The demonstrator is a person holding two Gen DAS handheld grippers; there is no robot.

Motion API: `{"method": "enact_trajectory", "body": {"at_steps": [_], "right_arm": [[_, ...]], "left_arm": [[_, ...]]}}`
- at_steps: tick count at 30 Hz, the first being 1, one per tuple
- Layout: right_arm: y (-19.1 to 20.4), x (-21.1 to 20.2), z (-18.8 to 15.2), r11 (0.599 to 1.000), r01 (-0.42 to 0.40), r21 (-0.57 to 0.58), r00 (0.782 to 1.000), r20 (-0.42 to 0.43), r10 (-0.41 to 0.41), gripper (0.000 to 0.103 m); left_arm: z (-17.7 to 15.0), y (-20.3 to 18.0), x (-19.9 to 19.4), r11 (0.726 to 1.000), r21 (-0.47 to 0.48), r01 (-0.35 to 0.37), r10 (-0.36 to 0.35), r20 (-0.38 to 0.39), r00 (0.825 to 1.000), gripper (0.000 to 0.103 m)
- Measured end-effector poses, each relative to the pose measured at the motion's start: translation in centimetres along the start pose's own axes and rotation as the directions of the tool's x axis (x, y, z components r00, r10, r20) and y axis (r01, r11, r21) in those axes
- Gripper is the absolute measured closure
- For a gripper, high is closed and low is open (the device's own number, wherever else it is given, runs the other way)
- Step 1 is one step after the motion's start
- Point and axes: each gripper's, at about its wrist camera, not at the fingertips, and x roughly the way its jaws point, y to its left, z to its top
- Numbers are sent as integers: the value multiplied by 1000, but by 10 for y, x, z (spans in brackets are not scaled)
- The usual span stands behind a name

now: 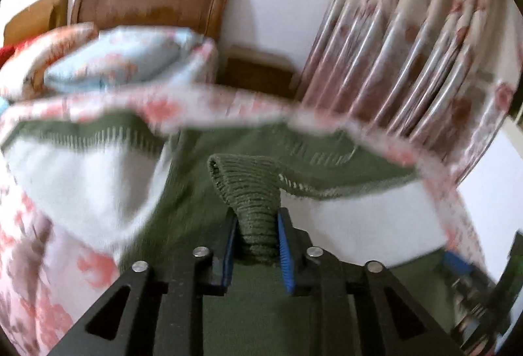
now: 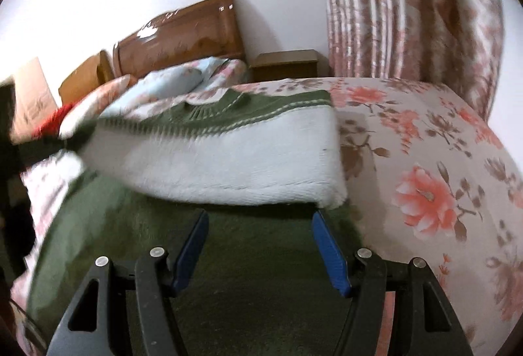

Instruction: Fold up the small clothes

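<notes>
A small green and white knitted sweater (image 2: 228,156) lies on the flowered bed. Its green lower part (image 2: 242,258) is nearest the right wrist camera, its white band in the middle, its green collar at the far end. My left gripper (image 1: 256,218) is shut on a ribbed green cuff (image 1: 251,189) of the sweater, which stands up between the blue pads. In the left wrist view the rest of the sweater (image 1: 81,179) spreads behind it, blurred. My right gripper (image 2: 260,220) is open, low over the green part, with only the flat knit below its jaws.
The flowered bedsheet (image 2: 425,160) stretches to the right. Pillows (image 2: 176,81) and a wooden headboard (image 2: 183,35) are at the far end, with a wooden nightstand (image 2: 287,63) and a flowered curtain (image 2: 408,6) beyond. A red cloth (image 2: 55,119) lies at the far left.
</notes>
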Motion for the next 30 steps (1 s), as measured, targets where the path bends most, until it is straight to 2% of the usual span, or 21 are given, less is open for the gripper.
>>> {"method": "enact_trajectory", "body": {"at_steps": [2,4,7,11,20,24,26,29,30], "right_arm": [[-3,0,1,1000,5,26,1000,-1,-5,0],[-3,0,1,999,20,33,1000,0,-20,0],[-3,2,1,999,35,33,999,-6,-35,0],[-5,4,2,998,60,35,998,-12,-60,0],[7,13,2,983,176,-43,983,-44,-178,0],[13,5,1,948,311,-65,950,-2,-312,0],[23,-7,0,917,388,-90,921,65,-384,0],[45,-24,-5,878,448,-165,890,173,-422,0],[54,-29,-6,869,451,-203,888,195,-416,0]], "left_arm": [[-15,8,15,999,-27,-39,37,-45,998,75],[-27,14,12,998,-53,-20,21,11,1000,72],[-28,18,11,997,-76,-3,5,19,1000,72],[-32,32,10,988,-151,31,-24,48,999,71],[-37,31,4,988,-150,-18,31,80,996,66],[-49,27,-29,986,-150,-74,104,202,974,66],[-56,23,-46,986,-142,-88,121,243,963,66],[-68,15,-75,993,-86,-86,108,295,949,62],[-70,14,-82,994,-72,-86,104,303,947,59]]}}
